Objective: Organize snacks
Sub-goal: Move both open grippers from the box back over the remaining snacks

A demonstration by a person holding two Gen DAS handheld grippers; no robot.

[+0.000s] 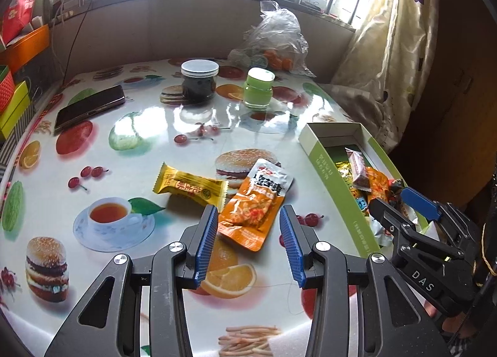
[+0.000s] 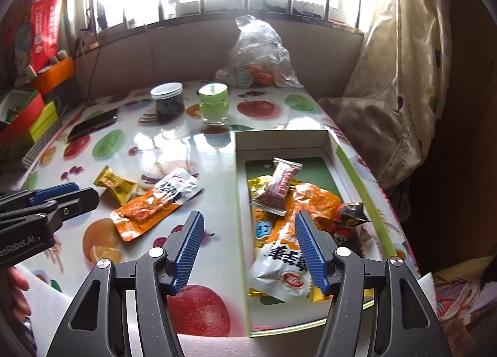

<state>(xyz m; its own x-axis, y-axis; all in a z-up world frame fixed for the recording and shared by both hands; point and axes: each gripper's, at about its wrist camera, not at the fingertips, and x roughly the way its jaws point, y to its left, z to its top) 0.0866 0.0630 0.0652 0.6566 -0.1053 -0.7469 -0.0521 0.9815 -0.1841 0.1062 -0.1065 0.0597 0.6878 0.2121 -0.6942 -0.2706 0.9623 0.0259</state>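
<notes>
Orange pouch (image 1: 253, 201) lies flat on the table (image 1: 155, 139), just ahead of the left gripper (image 1: 248, 229), its near end between the two blue pads; jaws part open, pads clear of it, nothing held. Yellow bar (image 1: 191, 187) sits just beyond the left pad, its right end touching or overlapping the pouch.

Box (image 2: 240, 201) lies to the right of the left jaws, open top, green outside. Right gripper (image 2: 250, 243) hangs above its near end, jaws wide, empty; the left pad is outside the box wall, the right pad over the snacks. Between and ahead of the right jaws: white pouch (image 2: 279, 273), red-brown bar (image 2: 278, 186) on top of the pile, dark wrapper (image 2: 352, 214) beyond the right pad.

Left view only: the right gripper's fingers (image 1: 419, 201) side-on over the box, most of the box contents hidden by its wall. Right view only: full box inside with green floor, left gripper from the side at the left edge, a hand (image 2: 17, 288) below it.

Far past both jaws: dark jar (image 1: 198, 82), green jar (image 1: 257, 88), phone (image 1: 90, 107), plastic bag (image 1: 273, 43).
</notes>
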